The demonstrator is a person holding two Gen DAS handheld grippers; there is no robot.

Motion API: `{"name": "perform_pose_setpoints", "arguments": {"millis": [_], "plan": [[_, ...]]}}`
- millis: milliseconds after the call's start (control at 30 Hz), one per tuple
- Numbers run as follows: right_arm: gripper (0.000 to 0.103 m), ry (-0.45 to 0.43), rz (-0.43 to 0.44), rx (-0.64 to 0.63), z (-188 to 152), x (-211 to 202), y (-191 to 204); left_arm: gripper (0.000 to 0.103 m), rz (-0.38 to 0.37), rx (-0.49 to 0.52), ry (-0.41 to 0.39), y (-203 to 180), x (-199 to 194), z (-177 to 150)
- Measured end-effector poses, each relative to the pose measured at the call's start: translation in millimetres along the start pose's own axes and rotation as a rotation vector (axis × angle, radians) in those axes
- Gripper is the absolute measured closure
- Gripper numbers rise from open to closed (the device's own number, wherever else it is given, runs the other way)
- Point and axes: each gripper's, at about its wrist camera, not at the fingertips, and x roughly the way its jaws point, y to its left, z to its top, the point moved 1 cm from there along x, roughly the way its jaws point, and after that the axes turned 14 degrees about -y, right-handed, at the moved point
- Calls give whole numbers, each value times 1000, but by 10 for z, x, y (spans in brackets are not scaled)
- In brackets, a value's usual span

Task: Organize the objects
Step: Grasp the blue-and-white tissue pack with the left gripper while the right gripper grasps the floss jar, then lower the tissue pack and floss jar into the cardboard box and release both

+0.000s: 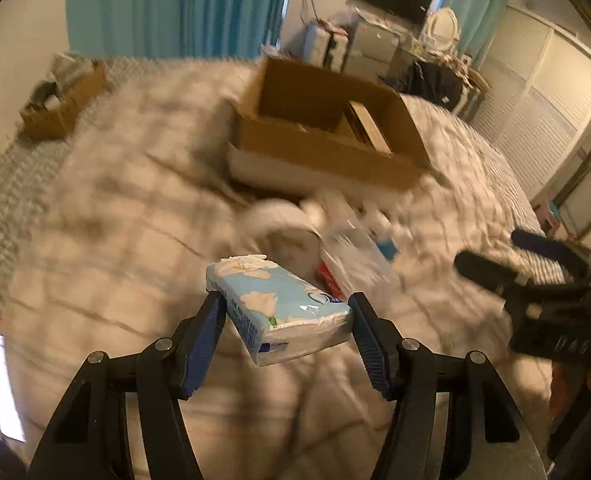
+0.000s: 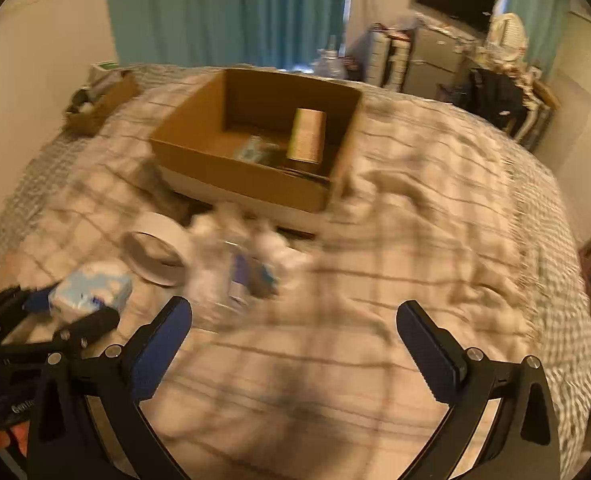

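- Left gripper (image 1: 285, 320) clamps the tissue pack (image 1: 279, 304) above the bed (image 1: 95, 240); box (image 1: 327, 128) sits at 12 o'clock.
- Right gripper (image 2: 293, 332) hangs spread wide, holding nothing.
- Risk: the soft pack, held askew, could slip out mid-carry and drop short of the box.

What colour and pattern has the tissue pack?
Light blue with white flowers; the tissue pack shows best in the left wrist view.
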Motion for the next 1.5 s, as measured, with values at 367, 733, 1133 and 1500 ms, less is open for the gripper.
{"name": "perform_pose_setpoints", "arguments": {"millis": [367, 733, 1133, 1500], "plan": [[11, 175, 72, -1, -122, 784, 432, 38, 49, -55, 24, 627, 112, 15], [41, 334, 50, -5, -347, 1228, 456, 38, 6, -77, 48, 690, 224, 10], [42, 137, 56, -18, -137, 331, 408, 38, -20, -61, 10, 487, -66, 94], [42, -110, 43, 9, 493, -597, 161, 38, -87, -9, -91, 67, -350, 565]]}}
